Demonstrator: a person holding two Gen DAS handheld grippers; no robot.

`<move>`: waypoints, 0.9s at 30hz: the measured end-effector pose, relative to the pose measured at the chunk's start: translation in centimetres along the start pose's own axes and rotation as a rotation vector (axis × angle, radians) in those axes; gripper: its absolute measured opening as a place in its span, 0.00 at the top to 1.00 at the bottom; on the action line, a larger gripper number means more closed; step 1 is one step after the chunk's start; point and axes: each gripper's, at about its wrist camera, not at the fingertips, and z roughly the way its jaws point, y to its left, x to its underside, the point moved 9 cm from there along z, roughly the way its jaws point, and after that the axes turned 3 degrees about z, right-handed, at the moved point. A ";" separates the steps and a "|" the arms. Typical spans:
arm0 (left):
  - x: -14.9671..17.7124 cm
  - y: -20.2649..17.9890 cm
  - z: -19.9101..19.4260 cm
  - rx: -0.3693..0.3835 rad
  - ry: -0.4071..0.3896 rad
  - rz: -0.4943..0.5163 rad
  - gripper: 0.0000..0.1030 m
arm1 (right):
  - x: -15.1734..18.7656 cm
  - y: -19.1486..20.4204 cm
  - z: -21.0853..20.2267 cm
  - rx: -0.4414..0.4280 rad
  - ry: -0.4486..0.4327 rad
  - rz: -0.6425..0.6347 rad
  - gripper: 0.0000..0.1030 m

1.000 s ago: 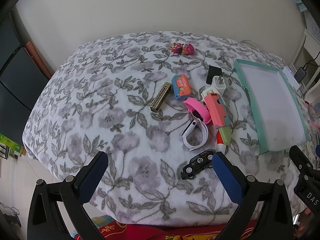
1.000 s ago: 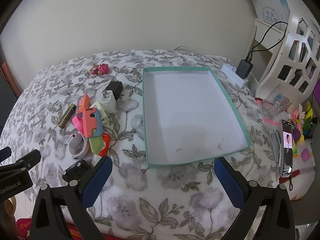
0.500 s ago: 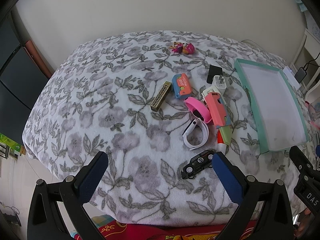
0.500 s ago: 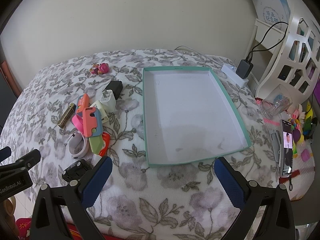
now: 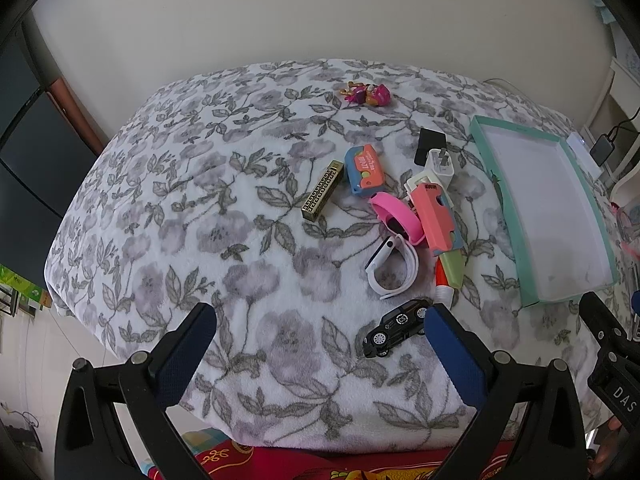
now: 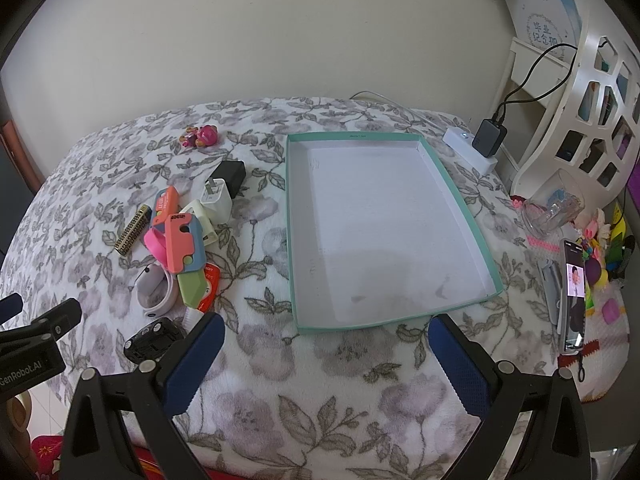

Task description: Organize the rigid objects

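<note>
One toy car point(image 5: 396, 328) beside left tool point(image 5: 320, 330)

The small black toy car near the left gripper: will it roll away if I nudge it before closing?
Probably. The small black toy car rests on its wheels, so a push along its length could roll it, though the plush floral blanket should slow it. It looks rigid and light; the open left gripper could take it across the body.

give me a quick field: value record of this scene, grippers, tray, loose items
surface: floral blanket
left gripper: open, empty, above blanket
right gripper: open, empty, at tray's near edge
tray: teal rim, white inside, nothing in it
nearest item: black toy car
cluster beside tray: white wristband, pink wristband, gold bar, white charger
far item: pink figurine
</note>
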 end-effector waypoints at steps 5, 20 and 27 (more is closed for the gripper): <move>0.0 0.0 0.0 0.000 0.001 0.001 0.00 | 0.0 0.0 0.0 0.001 0.001 0.000 0.00; 0.3 0.2 0.2 0.000 0.006 -0.001 0.00 | 0.0 0.0 0.0 0.004 0.008 -0.001 0.00; 0.3 0.2 0.2 0.001 0.007 -0.001 0.00 | -0.1 0.0 0.0 0.004 0.010 -0.001 0.00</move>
